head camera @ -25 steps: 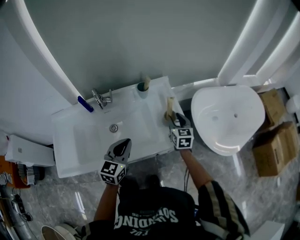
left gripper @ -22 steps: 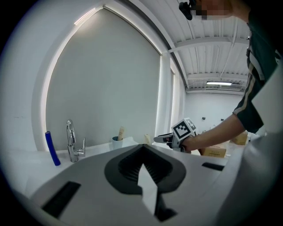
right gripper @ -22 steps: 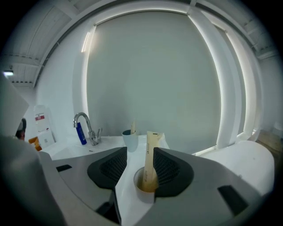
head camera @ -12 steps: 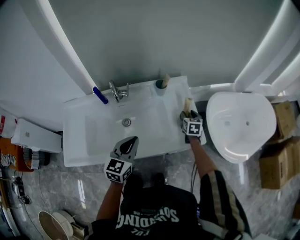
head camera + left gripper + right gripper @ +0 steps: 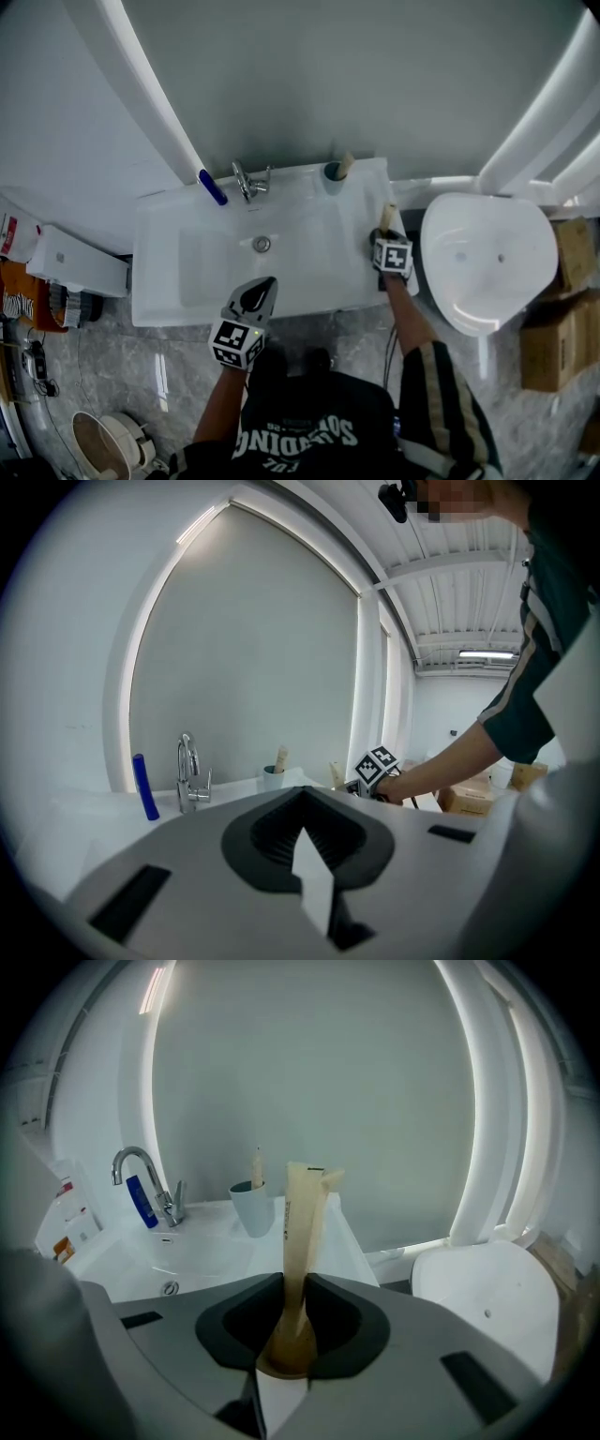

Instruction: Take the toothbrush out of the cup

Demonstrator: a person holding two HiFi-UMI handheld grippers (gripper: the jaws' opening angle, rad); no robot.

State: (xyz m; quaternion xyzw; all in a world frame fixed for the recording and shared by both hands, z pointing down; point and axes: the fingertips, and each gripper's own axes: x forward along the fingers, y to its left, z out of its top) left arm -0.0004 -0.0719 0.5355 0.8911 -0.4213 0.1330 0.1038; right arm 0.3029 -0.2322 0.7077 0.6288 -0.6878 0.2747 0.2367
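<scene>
Our right tongs (image 5: 296,1290) have just been closing and now grasp the tan toothbrush (image 5: 302,1227), upright at the right rim of the sink (image 5: 349,1241), clear of the cup (image 5: 251,1207), our left tongs (image 5: 302,803) hang clenched and empty, so we judge it extracted and next must set it down gently.

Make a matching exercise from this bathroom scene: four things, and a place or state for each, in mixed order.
1 faucet
2 blue container
3 cup
4 right gripper

a clamps a tan toothbrush
b back right corner of the sink
c left of the faucet
d behind the drain

Pairs: 1-d, 2-c, 3-b, 4-a. The right gripper's jaws have just closed further, onto the tan toothbrush.
</scene>
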